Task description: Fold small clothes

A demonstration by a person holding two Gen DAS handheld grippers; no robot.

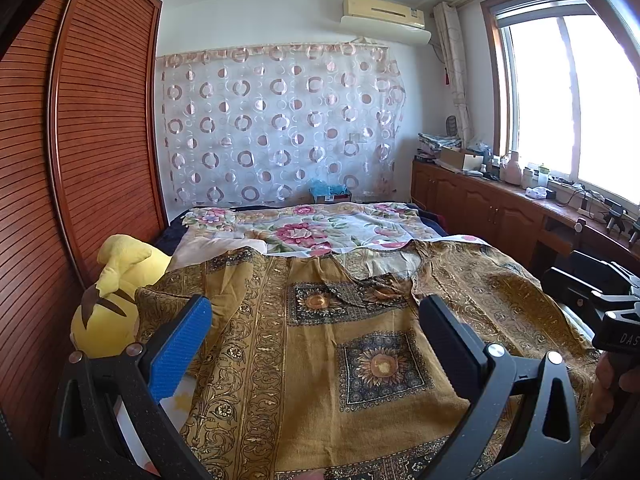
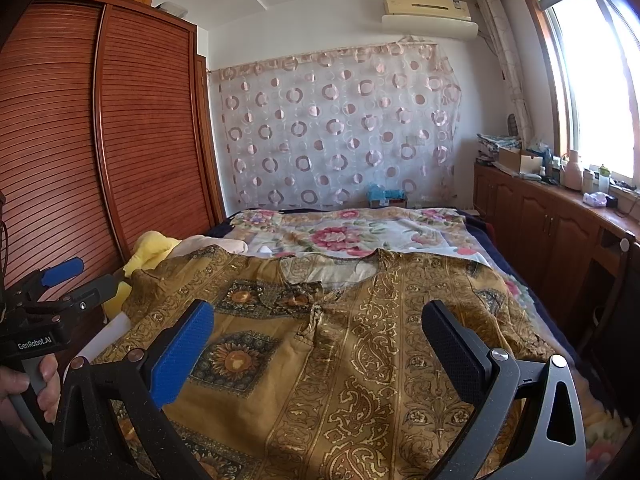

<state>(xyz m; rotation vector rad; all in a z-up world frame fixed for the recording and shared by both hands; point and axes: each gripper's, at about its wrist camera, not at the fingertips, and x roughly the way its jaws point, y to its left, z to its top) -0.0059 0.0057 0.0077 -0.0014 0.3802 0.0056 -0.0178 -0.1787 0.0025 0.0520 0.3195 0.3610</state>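
Note:
A mustard-gold patterned top with sunflower squares lies spread flat on the bed, its neckline toward the far wall. In the right wrist view the same top fills the foreground. My left gripper hovers open above the garment's left half, with nothing between its fingers. My right gripper is open too, over the garment's middle. The left gripper's body shows at the left edge of the right wrist view, held by a hand. The right gripper's body shows at the right edge of the left wrist view.
A yellow plush toy lies at the bed's left edge beside the wooden wardrobe. A floral blanket covers the far half of the bed. A low wooden cabinet with clutter runs under the window on the right.

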